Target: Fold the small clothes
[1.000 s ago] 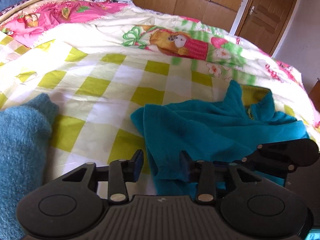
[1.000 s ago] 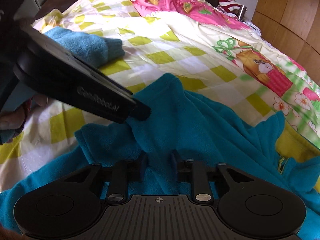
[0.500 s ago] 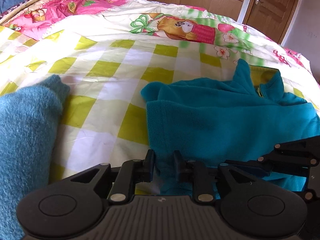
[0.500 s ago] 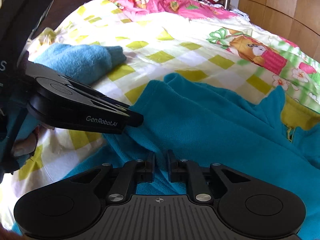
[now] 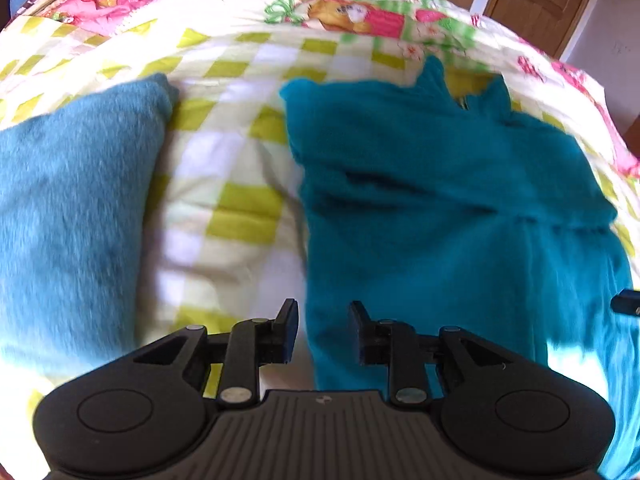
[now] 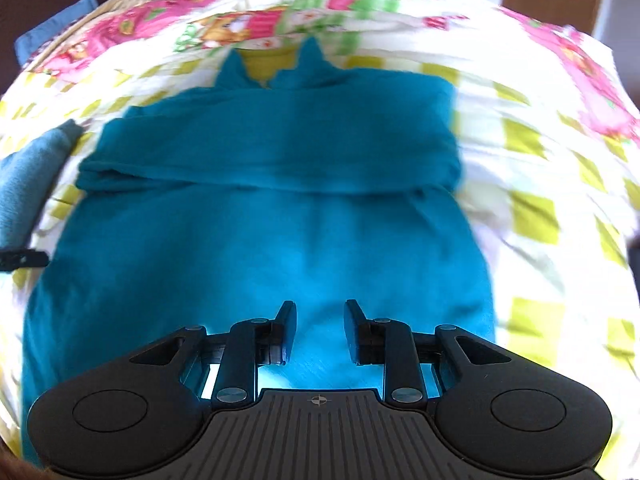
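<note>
So the teal fleece top [image 6: 280, 208] is lying spread out across the middle of the right wrist view, collar points up near the top centre, hem down at the bottom edge under the fingers. There's a sleeve or upper layer already laid across the chest as a horizontal band, with a visible fold edge running left to right through the centre of the frame. In the left wrist view the same garment [image 5: 440, 208] fills the centre-right, and a fuzzier blue knit piece [image 5: 72, 200] sits on the left side of the frame, looking already bundled, apart from the fleece with checked bedspread [image 5: 224, 168] between them.

The right gripper [image 6: 320, 330] is spread apart with nothing in it, hovering over the lower part of the fleece. The left gripper [image 5: 322, 330] is spread too, empty, sitting right over the garment's left edge.

Handling-wise, my guess is it's light, soft and floppy with no stiffness at all, so it'll sag wherever it isn't supported. Fleece is grippy rather than slippery, and it's thick, so a pinch should hold fine, but the layers will probably drag each other and bunch on that soft quilt. I'd take it at the two bottom hem corners, one per gripper, and grab a proper fold of fabric, not just the top fuzz. Both views are pretty motion-blurred, so the seams are hard to make out.
</note>
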`<state>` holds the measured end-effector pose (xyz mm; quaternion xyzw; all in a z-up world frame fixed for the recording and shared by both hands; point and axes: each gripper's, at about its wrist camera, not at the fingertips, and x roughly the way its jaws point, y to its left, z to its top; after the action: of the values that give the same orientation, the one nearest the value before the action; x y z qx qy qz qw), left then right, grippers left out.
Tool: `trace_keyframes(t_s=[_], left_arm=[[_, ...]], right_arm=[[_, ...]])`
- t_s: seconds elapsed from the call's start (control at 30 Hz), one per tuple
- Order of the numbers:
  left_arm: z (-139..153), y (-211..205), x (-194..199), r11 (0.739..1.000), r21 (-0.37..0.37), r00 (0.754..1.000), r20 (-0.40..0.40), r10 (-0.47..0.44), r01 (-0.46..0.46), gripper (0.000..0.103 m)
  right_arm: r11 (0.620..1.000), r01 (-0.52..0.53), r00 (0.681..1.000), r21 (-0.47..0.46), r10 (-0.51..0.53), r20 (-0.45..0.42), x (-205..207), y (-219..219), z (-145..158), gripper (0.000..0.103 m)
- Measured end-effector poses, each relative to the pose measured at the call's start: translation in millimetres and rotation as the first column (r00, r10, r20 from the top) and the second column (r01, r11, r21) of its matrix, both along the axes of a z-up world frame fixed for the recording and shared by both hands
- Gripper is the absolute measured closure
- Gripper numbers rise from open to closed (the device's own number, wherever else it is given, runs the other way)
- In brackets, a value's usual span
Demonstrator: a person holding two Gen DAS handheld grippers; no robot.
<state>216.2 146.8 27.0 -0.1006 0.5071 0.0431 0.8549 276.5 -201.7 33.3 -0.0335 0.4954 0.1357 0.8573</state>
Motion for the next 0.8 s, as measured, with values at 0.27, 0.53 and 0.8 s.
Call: trace_keyframes(t_s=[0.27, 0.53, 0.8], left_arm=[[-12, -38, -59, 0.999, 0.042, 0.998, -0.059, 0.018, -0.016, 0.060], [-23, -44, -98, 0.999, 0.053, 0.999, 0.052, 0.006, -0.009, 0.054], [-42, -51, -168, 0.997, 0.062, 0.994, 0.105, 0.035, -0.042, 0.045]], right_arm=[[0.974, 0.222, 0.974, -0.040, -0.224, -0.042, -82, -76, -24, 0.059], [0.954, 0.293, 0.954, -0.069, -0.288, 0.080, -134, -94, -37, 0.058], [0.943, 0.333, 0.928, 0.029, -0.333, 0.166, -180, -110, -39, 0.056]])
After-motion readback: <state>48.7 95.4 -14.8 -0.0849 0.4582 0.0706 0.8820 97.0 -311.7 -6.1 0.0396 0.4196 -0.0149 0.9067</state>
